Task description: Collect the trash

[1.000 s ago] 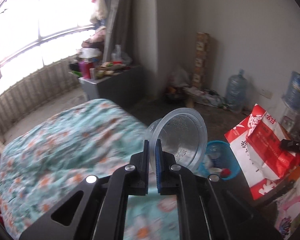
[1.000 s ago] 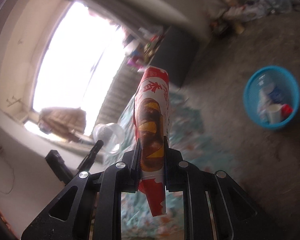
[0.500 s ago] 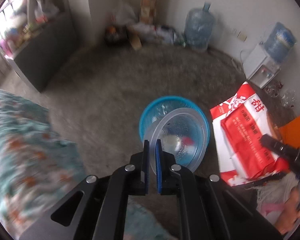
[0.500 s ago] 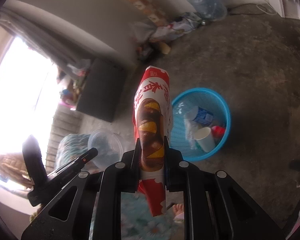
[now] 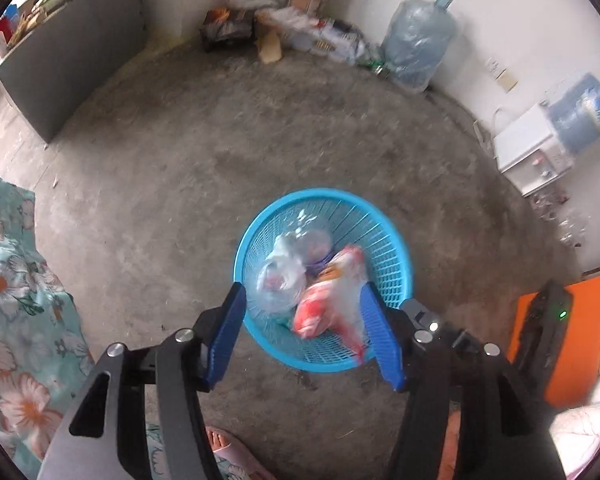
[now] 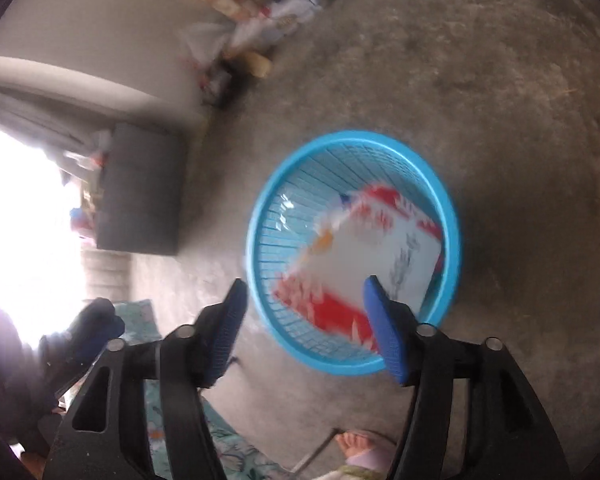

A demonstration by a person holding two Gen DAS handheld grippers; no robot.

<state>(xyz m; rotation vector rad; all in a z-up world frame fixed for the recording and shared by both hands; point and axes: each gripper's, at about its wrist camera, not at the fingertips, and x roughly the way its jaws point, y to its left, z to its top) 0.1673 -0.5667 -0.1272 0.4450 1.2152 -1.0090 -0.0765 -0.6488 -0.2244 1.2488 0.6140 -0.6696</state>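
Left wrist view has my left gripper [image 5: 302, 330] spread wide with nothing between its ribbed blue pads [image 5: 380, 340], and right below and ahead sits the blue basket [image 5: 396, 248], a round slatted plastic bin on the bare concrete floor [image 5: 260, 128]. Inside it, just beyond the pads, a clear thin-walled plastic cup [image 5: 278, 280] lies beside a crinkly red-and-white snack bag [image 5: 332, 300], both blurred. My right gripper [image 6: 302, 330] also hangs open and empty over the same basket [image 6: 452, 208], the glossy bag [image 6: 364, 256] lying aslant across it. To finish well, I'd lift both straight up, clear of the rim. Further off, a large water jug [image 5: 418, 40] leans against the wall.
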